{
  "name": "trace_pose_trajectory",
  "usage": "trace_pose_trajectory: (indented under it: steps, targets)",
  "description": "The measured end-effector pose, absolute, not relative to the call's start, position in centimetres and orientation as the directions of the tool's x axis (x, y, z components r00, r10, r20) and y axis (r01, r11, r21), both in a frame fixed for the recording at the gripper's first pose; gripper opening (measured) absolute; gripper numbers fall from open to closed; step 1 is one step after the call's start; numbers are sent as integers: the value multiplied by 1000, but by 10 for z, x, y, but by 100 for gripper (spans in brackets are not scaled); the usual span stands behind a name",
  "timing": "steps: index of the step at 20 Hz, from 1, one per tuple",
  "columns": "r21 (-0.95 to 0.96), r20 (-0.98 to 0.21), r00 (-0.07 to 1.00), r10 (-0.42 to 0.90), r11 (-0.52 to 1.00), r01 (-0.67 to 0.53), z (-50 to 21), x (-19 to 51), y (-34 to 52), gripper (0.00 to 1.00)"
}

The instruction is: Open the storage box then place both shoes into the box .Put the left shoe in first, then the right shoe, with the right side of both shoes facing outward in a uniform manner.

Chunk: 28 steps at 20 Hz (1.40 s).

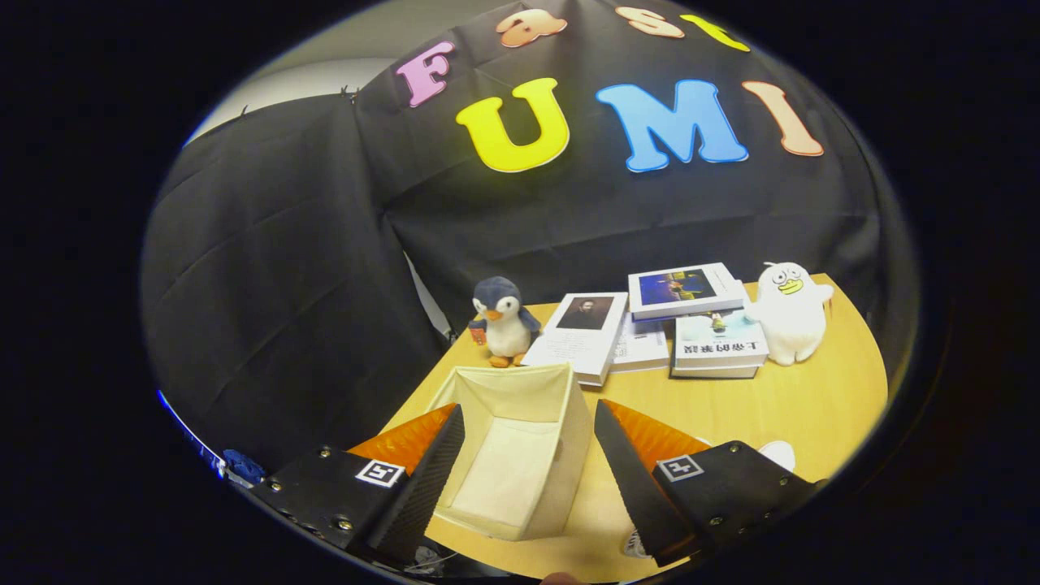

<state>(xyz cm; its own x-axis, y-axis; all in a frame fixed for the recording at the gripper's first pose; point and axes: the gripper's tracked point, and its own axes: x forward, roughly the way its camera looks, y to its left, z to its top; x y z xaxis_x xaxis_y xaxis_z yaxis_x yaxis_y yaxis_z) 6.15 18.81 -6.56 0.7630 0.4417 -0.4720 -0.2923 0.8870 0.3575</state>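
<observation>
Fingers first: the hand-held gripper [528, 455] hangs over the near side of the tabletop [812, 406] with its two fingers spread wide and nothing between the pads, so it is open and empty. Right in the gap between them, and a little below, sits the storage box [520, 447], a pale fabric box with its top open and its inside bare. No shoe lies in it. Its long axis runs away from the fingers, near wall under the fingertips, far wall toward the toy penguin [504, 321].

Now the relation that matters: the box is dead ahead and centred, but the shoes are not. Beside the right finger, low at the near edge of the tabletop, a white rounded shape [778, 453] peeks past the finger, and another pale bit [635, 543] shows under it; these may be the shoes, though too little shows to be sure, or to say which is the left one. So my read is that the coming move swings right and down, away from the box.

Beyond the box, well apart from the fingers, stand the stacked books [650, 325] and a white plush duck [790, 313].
</observation>
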Motion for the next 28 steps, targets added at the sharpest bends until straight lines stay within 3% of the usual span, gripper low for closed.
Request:
trace_pose_trajectory:
  steps: [12,28]
  targets:
    - [339,-622,708,333,930,-140,-162,63,95,97]
    - [405,-778,524,345,915,-2,-271,47,60,98]
